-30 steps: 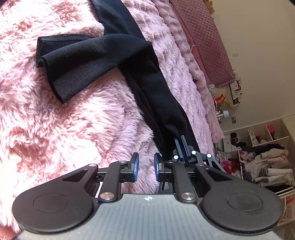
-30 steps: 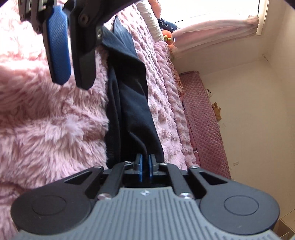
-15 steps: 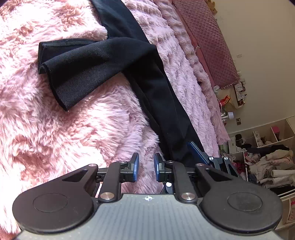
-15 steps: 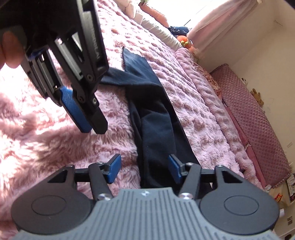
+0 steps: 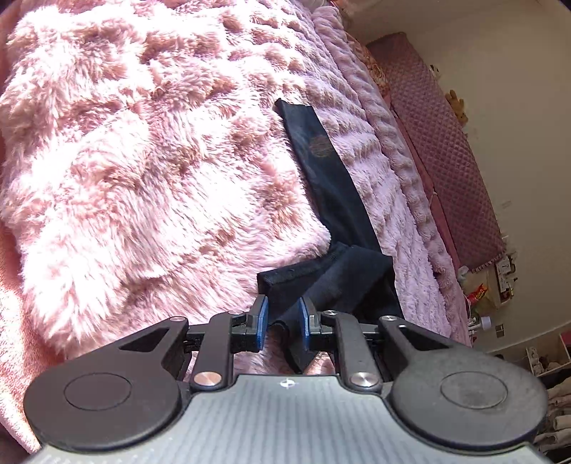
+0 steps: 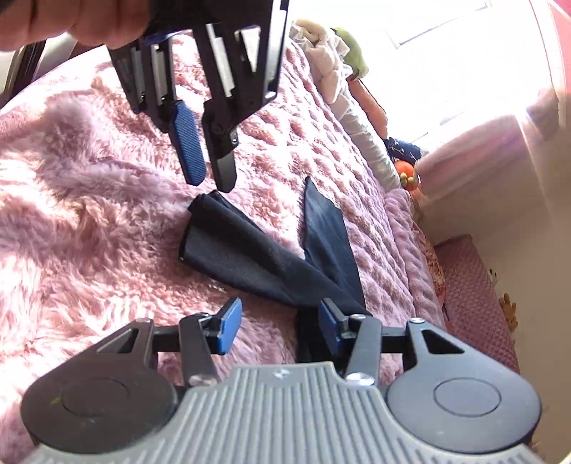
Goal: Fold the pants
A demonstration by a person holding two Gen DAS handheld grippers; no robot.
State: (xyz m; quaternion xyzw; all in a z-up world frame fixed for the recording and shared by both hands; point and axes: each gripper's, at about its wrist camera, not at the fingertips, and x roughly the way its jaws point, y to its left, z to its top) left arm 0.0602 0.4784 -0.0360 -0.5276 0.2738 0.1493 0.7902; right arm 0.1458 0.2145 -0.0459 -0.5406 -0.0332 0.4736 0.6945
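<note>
**A:** What lay under me, biggest first?

**B:** I saw the shaggy pink blanket (image 5: pixel 150 171) filling most of both views, with a ribbed lilac throw (image 5: pixel 389 185) along its far side. The black pants (image 6: pixel 285 264) lay where the two met.

**A:** Which way did they run?

**B:** From my right wrist camera, they forked: one leg ran away from me toward the pillows (image 6: pixel 342 85), the other was bent off to the left, its cuff ending just under the left gripper (image 6: pixel 208 178). From my left wrist camera the long leg ran up and away, and a bent cuff sat near the fingers.

**A:** And the grippers?

**B:** My right gripper (image 6: pixel 278 326) was released, its jaws lately narrowing from wider, blanket in the gap between them, the pants' edge beside the right pad. My left gripper's jaws stood slightly apart over the cuff; I saw no pad pressing cloth. Only the right view showed the hand (image 6: pixel 89 21) holding the left gripper.
</note>
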